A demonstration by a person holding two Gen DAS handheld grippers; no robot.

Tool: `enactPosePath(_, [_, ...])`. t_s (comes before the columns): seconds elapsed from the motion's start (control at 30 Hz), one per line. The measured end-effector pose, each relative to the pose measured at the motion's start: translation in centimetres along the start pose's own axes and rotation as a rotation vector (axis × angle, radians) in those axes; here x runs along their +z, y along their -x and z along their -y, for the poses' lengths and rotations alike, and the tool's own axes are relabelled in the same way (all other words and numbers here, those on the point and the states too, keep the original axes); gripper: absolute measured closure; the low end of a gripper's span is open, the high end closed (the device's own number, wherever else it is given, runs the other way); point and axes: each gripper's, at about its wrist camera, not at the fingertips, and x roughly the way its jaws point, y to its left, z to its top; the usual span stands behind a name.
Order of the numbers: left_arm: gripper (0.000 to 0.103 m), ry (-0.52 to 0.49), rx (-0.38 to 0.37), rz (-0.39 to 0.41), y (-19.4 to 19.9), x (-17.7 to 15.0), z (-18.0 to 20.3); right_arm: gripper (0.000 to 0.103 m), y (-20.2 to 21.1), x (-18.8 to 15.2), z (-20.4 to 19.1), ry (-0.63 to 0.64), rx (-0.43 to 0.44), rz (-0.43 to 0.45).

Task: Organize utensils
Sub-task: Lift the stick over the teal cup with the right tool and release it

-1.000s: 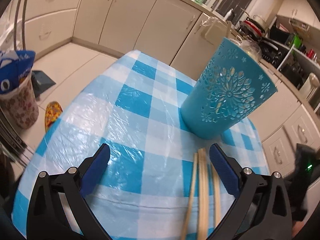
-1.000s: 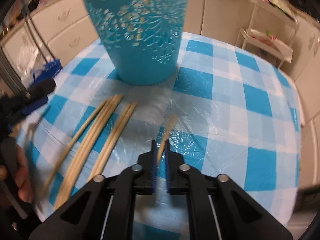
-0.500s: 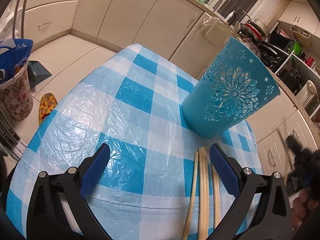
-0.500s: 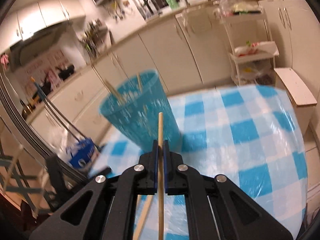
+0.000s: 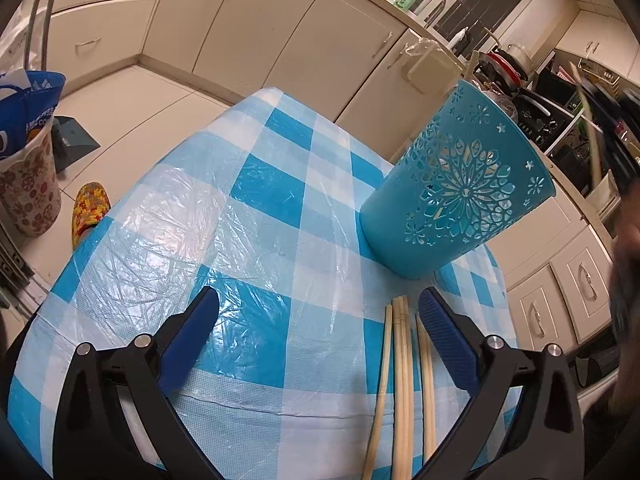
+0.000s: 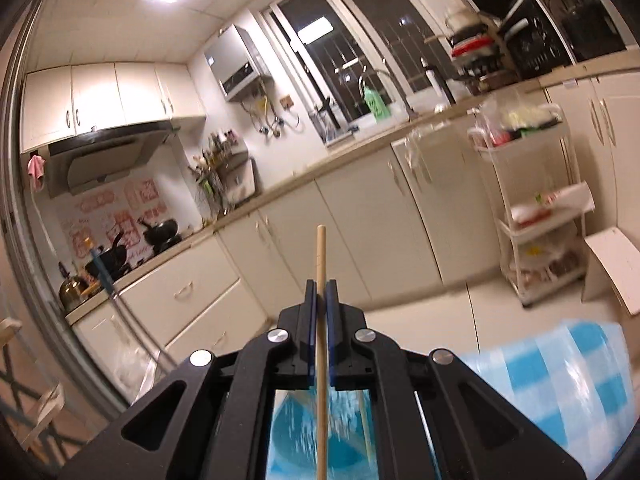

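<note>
One pale wooden chopstick (image 6: 321, 272) stands upright, pinched between the fingers of your right gripper (image 6: 319, 294), above the blue holder (image 6: 344, 436). Only the left view shows the rest: about four chopsticks (image 5: 402, 380) lie on the checked tablecloth (image 5: 256, 208) between the wide-apart fingers of your left gripper (image 5: 318, 306), the perforated holder just beyond.
</note>
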Motion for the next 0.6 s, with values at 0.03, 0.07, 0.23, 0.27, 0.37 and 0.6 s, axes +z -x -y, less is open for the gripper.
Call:
enactPosePath(0.03, [0.008, 0.001, -0.002, 0.001, 0.0, 0.0, 0.0, 0.098, -0.8, 0.1, -0.1, 0.005, -0.012, 0.007])
enactPosePath(0.07, [0.008, 0.003, -0.004, 0.001, 0.0, 0.0, 0.0, 0.098, -1.8, 0.0, -0.2, 0.015, -0.028, 0.009])
enactPosePath(0.23, [0.008, 0.008, -0.01, 0.004, 0.0, 0.0, -0.2, 0.098, -5.6, -1.6, 0.0, 0.063, -0.091, -0.072])
enactPosePath(0.27, [0.008, 0.008, -0.01, 0.004, 0.0, 0.0, -0.1, 0.097, -5.7, -2.0, -0.2, 0.079, -0.098, -0.083])
enactPosePath(0.37, [0.008, 0.009, -0.011, 0.004, 0.0, 0.0, -0.2, 0.097, -6.0, -2.7, -0.5, 0.13, -0.117, -0.113])
enactPosePath(0.6, [0.008, 0.008, -0.011, 0.004, 0.1, 0.0, -0.2, 0.08, -3.1, -3.8, 1.2, 0.086, -0.102, -0.143])
